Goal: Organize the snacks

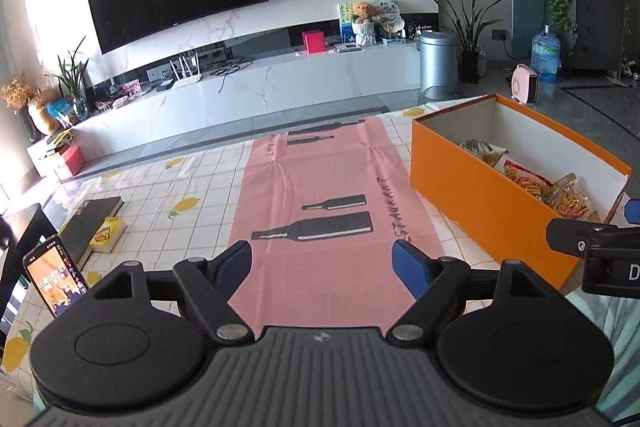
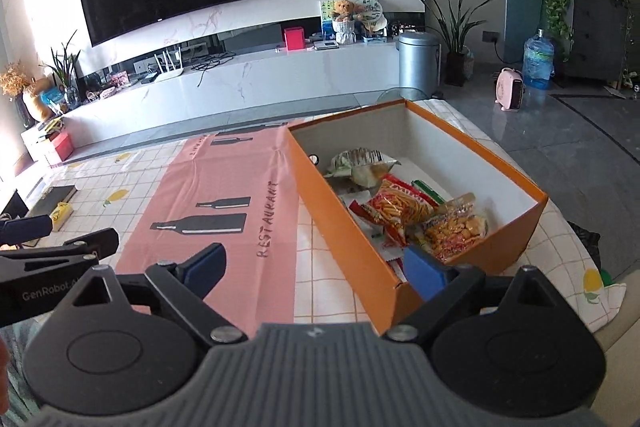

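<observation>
An open orange box (image 2: 348,227) stands on the table, right of a pink mat (image 2: 224,203); it also shows in the left wrist view (image 1: 480,195). Inside lie several snack packets: a red packet of sticks (image 2: 396,207), a clear bag of orange crackers (image 2: 456,227) and a green-white bag (image 2: 360,163). My left gripper (image 1: 322,267) is open and empty above the pink mat (image 1: 320,179). My right gripper (image 2: 316,267) is open and empty, just in front of the box's near corner.
A phone (image 1: 54,281) leans at the table's left edge. A dark book (image 1: 90,223) and a yellow pack (image 1: 107,234) lie on the checked cloth at left. A TV wall and a low cabinet (image 1: 260,83) stand beyond the table.
</observation>
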`<state>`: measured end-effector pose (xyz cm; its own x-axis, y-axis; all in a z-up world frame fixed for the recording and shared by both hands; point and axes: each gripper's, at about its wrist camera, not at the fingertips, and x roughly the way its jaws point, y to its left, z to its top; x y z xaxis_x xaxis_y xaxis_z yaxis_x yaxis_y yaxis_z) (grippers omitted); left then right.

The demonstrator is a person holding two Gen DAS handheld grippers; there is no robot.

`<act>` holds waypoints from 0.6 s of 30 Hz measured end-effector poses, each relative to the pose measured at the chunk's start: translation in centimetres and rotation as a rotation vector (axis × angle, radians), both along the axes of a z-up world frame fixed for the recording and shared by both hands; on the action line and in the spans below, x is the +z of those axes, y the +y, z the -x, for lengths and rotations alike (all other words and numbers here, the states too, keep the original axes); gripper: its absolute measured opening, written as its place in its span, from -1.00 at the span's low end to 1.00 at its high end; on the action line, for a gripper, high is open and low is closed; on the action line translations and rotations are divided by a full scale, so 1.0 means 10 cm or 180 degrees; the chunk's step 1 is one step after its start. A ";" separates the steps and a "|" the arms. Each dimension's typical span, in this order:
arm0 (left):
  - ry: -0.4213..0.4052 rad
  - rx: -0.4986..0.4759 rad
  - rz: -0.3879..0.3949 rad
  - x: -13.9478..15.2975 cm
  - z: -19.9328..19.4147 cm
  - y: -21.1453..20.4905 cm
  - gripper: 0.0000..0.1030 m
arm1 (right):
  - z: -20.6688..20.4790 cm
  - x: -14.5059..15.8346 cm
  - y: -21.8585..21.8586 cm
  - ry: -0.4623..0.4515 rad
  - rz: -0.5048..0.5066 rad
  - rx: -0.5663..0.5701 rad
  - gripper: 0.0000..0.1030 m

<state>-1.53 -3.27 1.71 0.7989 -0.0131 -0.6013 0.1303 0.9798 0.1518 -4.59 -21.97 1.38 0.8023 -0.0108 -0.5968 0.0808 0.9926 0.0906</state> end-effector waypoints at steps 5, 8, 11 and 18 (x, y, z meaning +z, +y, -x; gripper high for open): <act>0.0176 -0.0012 0.0006 -0.18 -0.06 0.05 0.82 | -0.15 -0.14 0.08 0.0110 0.0141 -0.0036 0.79; 0.0227 0.0020 -0.0002 -0.24 -0.09 0.07 0.82 | -0.23 -0.20 0.11 0.0176 0.0182 -0.0048 0.79; 0.0262 0.0029 0.0011 -0.26 -0.11 0.08 0.82 | -0.28 -0.25 0.13 0.0222 0.0224 -0.0050 0.79; 0.0353 0.0039 0.0009 -0.28 -0.13 0.07 0.82 | -0.31 -0.29 0.11 0.0265 0.0198 -0.0058 0.79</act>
